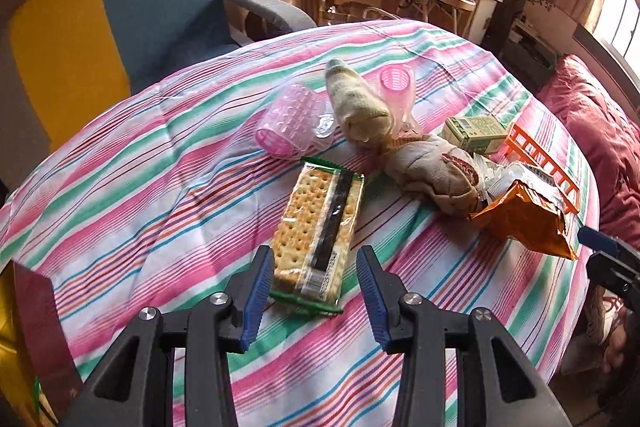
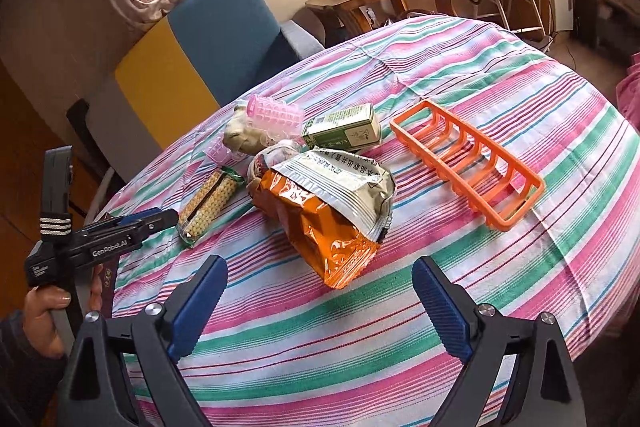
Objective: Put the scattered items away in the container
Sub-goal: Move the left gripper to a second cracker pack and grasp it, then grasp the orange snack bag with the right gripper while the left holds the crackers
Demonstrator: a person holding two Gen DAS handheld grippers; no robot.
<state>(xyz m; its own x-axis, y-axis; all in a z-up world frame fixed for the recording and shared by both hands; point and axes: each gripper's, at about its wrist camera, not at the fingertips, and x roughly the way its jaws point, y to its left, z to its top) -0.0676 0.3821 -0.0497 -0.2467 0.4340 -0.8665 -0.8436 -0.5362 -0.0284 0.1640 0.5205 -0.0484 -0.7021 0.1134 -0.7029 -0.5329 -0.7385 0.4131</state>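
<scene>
the left gripper [image 1: 316,291] is held part-open around the near end of the cracker pack [image 1: 318,231], not clamped. the right gripper [image 2: 320,307] gapes wide and empty, just short of the orange snack bag [image 2: 320,223]. the crackers could be crushed by a hard squeeze.

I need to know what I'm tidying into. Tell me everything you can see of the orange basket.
The orange basket is a long, narrow, open-topped rack of what looks like moulded plastic, with a rounded rectangular rim and slotted walls made of curved ribs. It looks empty and rests flat on the striped cloth, lying diagonally, at the right of the pile. In the right wrist view nothing touches it; the green box and the orange snack bag lie apart from it. In the left wrist view it shows behind that bag, partly hidden.
</scene>
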